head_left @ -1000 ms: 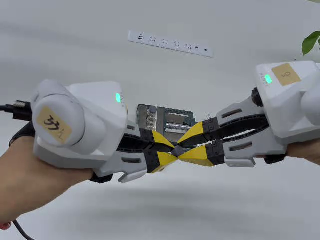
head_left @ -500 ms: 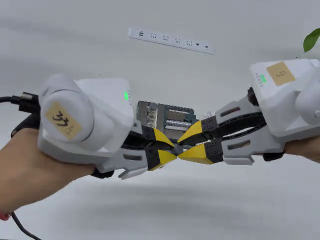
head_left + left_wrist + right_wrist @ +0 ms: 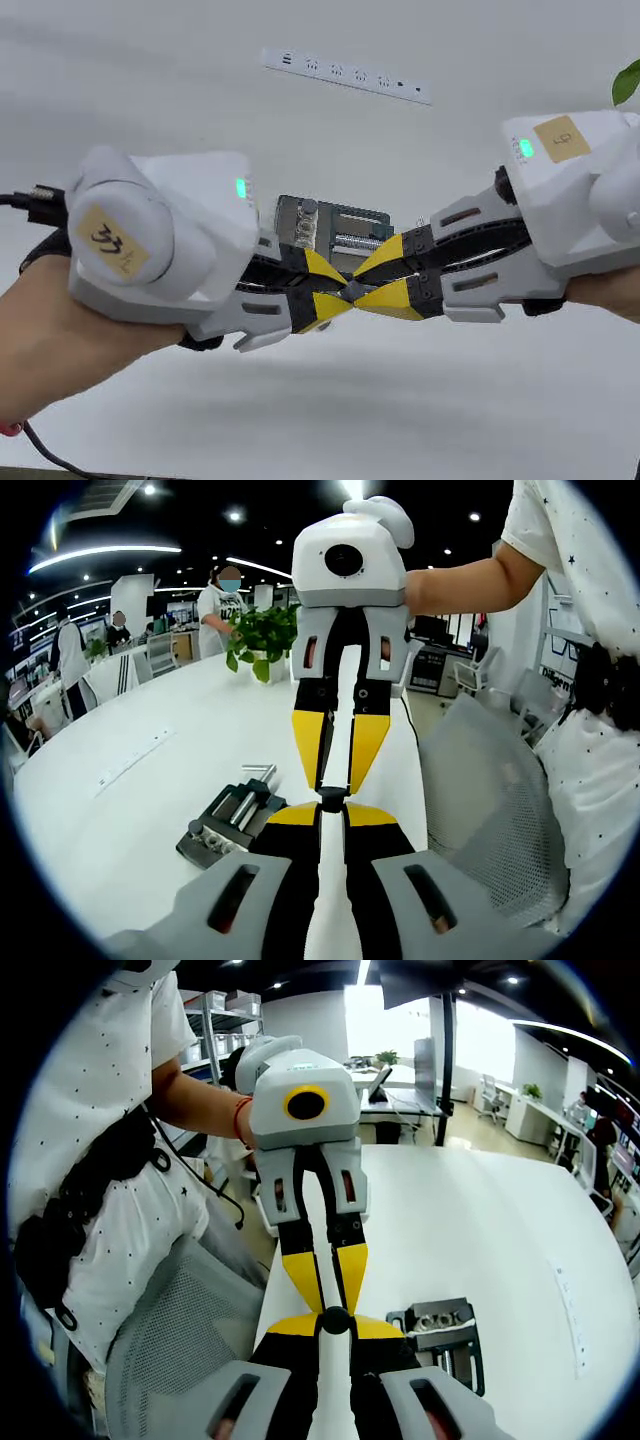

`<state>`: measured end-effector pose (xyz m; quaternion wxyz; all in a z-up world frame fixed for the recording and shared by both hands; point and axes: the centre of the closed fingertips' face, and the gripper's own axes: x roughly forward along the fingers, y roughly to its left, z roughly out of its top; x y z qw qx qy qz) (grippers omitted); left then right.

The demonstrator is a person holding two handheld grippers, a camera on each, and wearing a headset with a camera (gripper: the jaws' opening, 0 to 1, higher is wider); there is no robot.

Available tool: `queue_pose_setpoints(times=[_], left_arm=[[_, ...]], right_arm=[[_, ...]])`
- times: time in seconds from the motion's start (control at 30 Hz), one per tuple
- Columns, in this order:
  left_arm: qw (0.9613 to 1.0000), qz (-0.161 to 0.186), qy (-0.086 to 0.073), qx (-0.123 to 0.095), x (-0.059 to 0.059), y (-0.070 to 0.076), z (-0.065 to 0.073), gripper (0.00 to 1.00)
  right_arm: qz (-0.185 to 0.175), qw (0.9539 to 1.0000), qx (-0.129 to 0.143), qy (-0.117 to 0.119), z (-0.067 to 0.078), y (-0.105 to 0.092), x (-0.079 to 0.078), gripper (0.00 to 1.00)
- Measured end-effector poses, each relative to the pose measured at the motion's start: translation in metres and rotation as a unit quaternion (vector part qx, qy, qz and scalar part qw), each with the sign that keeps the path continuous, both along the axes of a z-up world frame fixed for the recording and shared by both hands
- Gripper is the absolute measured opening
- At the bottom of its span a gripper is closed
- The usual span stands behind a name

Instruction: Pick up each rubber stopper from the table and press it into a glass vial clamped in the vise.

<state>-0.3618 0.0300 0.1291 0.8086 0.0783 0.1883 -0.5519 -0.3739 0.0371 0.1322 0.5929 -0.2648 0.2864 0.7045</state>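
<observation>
Barely moved: left gripper [image 3: 338, 290] and right gripper [image 3: 368, 288] stay tip to tip above the vise [image 3: 345, 228], both nearly closed, pinching one dark stopper [image 3: 352, 292]. Looks like a handover. Next, one releases and the other presses it into a vial [image 3: 308, 228].

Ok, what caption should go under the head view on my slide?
Left gripper and right gripper meet tip to tip on a dark stopper near the vise.
</observation>
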Motion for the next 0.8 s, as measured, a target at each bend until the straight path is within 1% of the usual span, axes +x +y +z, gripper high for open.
queue_pose_setpoints(times=[0.07,0.17,0.27,0.33,0.4,0.57,0.63,0.7,0.8], left_arm=[[0.9999,0.004,0.003,-0.01,0.0,0.001,0.002,0.05],[0.9997,0.012,0.001,-0.02,0.002,0.003,0.004,0.06],[0.9996,0.022,0.001,-0.017,0.004,0.008,0.001,0.1],[0.9994,0.03,0.003,-0.02,0.004,0.013,-0.001,0.14],[0.9992,0.037,0.002,-0.017,0.005,0.019,-0.003,0.16],[0.998,0.06,-0.008,-0.017,0.008,0.034,-0.008,0.24],[0.9975,0.068,-0.006,-0.018,0.009,0.039,-0.011,0.28],[0.997,0.075,-0.006,-0.02,0.01,0.043,-0.012,0.3],[0.9959,0.087,-0.009,-0.023,0.013,0.051,-0.015,0.36]], right_arm=[[0.001,1.0,-0.001,0.001,0.0,0.001,0.0,0.06],[0.001,1.0,-0.003,0.002,0.001,0.003,0.002,0.06],[-0.001,1.0,-0.004,0.002,0.002,0.004,0.005,0.06],[-0.003,1.0,-0.005,0.002,0.004,0.004,0.008,0.06],[-0.008,1.0,-0.004,0.0,0.005,0.005,0.012,0.06],[-0.028,0.9996,-0.004,-0.003,0.006,0.008,0.026,0.06],[-0.035,0.9993,-0.008,-0.008,0.005,0.009,0.032,0.06],[-0.041,0.9991,-0.011,-0.01,0.005,0.01,0.036,0.06],[-0.054,0.9983,-0.017,-0.013,0.003,0.013,0.046,0.06]])
